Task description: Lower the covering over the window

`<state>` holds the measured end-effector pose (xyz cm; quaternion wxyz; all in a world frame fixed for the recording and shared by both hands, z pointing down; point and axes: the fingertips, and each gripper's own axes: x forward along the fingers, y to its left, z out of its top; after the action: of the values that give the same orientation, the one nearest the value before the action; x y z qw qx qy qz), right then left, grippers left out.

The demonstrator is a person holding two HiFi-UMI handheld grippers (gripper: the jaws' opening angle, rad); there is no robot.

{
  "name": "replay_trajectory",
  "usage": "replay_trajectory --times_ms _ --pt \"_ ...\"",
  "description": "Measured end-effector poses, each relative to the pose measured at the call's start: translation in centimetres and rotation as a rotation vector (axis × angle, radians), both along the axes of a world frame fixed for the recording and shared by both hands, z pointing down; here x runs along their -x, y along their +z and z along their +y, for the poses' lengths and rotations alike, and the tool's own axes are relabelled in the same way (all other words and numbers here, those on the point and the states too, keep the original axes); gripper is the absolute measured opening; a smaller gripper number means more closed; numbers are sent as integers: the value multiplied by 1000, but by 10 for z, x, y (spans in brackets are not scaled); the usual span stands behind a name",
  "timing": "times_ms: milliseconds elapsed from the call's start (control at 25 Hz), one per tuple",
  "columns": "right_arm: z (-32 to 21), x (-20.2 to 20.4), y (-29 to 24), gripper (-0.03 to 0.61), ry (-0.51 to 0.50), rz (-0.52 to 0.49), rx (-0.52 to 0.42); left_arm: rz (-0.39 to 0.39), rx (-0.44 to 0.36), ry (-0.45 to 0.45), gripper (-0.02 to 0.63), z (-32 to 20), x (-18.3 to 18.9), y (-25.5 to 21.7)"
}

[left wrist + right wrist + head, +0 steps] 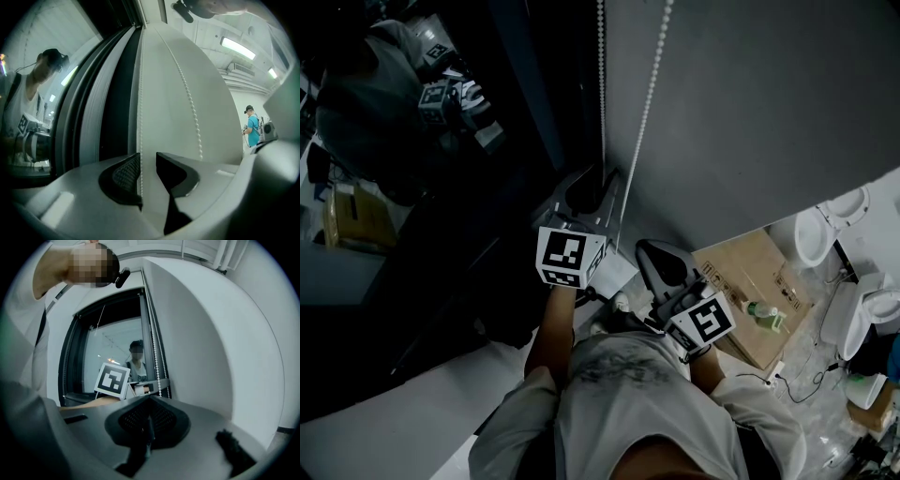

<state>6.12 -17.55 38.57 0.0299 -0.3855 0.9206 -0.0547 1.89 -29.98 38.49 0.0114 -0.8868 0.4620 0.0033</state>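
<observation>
The grey blind (750,112) fills the upper right, its bead chain (649,103) hanging top centre beside the dark window (441,187). A cardboard box (755,281) lies lower right. The left hand-held gripper (147,161) points level, jaws apart around one chain strand; the right hand-held gripper (149,420), also level, is closed.

The left gripper (148,164) points level, at 10 o'clock of the right gripper (149,420) in the head view. Its jaws stand apart, the cord (140,140) between them ungripped. The right gripper's jaws are pressed together. The left forearm (546,342) reaches forward.
</observation>
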Motion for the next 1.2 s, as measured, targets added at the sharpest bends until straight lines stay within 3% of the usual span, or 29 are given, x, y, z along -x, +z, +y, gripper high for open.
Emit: replay_trajectory --times_ms 440,600,680,880,1000,1200 --pt "1 -5 1 17 -7 22 21 5 -33 33 130 0 -10 -11" --pt "1 -4 3 17 -17 16 17 79 -41 116 130 3 -14 -17" --pt "0 -4 2 17 -18 17 20 73 -54 158 130 4 -16 -19" --pt "5 3 -4 17 -14 17 14 75 -74 195 98 10 -9 -27" --pt "7 6 -5 17 -8 29 15 83 -82 172 -9 11 -3 -32" --pt "3 3 -6 17 -2 29 11 54 -70 157 6 8 -6 -32"
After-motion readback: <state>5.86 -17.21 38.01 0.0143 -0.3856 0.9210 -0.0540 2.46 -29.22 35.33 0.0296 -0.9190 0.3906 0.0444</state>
